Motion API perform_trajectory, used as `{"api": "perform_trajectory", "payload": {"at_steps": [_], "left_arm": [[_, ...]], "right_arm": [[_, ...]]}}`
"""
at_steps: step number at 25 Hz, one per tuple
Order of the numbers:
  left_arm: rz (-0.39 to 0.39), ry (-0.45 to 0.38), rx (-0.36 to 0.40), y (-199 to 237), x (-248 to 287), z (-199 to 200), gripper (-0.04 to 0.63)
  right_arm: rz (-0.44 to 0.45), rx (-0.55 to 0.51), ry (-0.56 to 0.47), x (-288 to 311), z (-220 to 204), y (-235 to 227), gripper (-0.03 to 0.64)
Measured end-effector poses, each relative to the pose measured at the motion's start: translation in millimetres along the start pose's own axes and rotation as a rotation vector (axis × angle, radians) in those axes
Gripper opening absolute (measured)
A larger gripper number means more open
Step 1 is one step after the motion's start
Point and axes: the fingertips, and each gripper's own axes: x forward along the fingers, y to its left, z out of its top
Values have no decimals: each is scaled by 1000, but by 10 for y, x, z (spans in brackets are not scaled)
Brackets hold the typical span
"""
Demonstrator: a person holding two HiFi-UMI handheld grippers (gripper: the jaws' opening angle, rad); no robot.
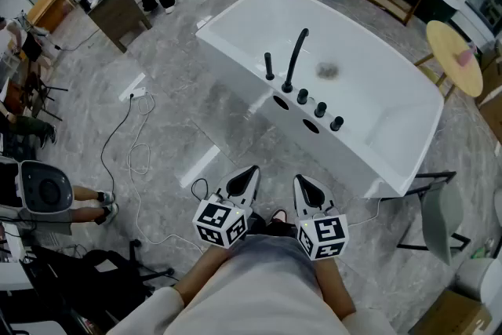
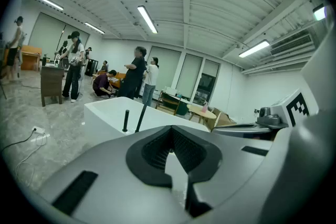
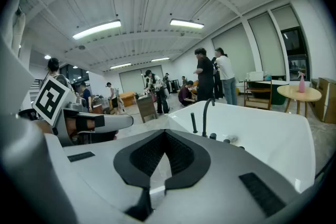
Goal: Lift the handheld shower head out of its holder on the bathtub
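A white bathtub (image 1: 392, 169) stands on the grey floor ahead of me. On its near rim a slim black handheld shower head (image 1: 269, 67) stands upright in its holder, left of a curved black spout (image 1: 296, 57) and a row of black knobs (image 1: 320, 109). My left gripper (image 1: 249, 170) and right gripper (image 1: 301, 180) sit side by side, short of the tub, both shut and empty. In the left gripper view the shower head (image 2: 125, 120) is far beyond the left gripper (image 2: 171, 128). From the right gripper (image 3: 165, 132) the shower head (image 3: 193, 122) also lies well ahead.
Cables and a power strip (image 1: 135, 92) trail over the floor at the left. A grey chair (image 1: 441, 217) stands right of the tub and a round yellow table (image 1: 455, 57) behind it. A wooden cabinet (image 1: 118, 12) and several people are at the back.
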Motion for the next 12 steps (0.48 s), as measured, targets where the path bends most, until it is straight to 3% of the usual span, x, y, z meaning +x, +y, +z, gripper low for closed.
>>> {"api": "perform_trajectory", "payload": {"at_steps": [12], "left_arm": [[1,26,66,-70,-16,-26,3]], "right_arm": [[3,8,-49,1,70,8,18]]}}
